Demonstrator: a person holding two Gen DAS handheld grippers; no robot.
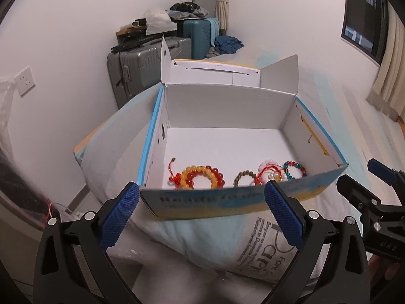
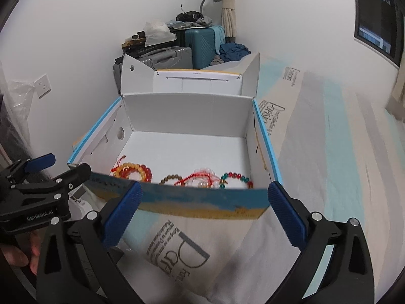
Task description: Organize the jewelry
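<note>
Open tongs [image 1: 202,197] face a box [image 1: 227,106] on bedding [image 2: 329,164], apparently.

Bedroom: bed [image 2: 329,152], suitcases [image 1: 141,68], curtains [image 1: 222,0]

- Soft, even indoor light; the white walls and the box [image 1: 222,106] interior read bright without glare.
- Shadows are faint, pooling under the box's near edge on the bedding [image 2: 192,248].
- The window [image 1: 364,17] is dark.
- Strong fisheye bending with black vignetting at the corners.
- The right edge of both views smears with blur.
</note>
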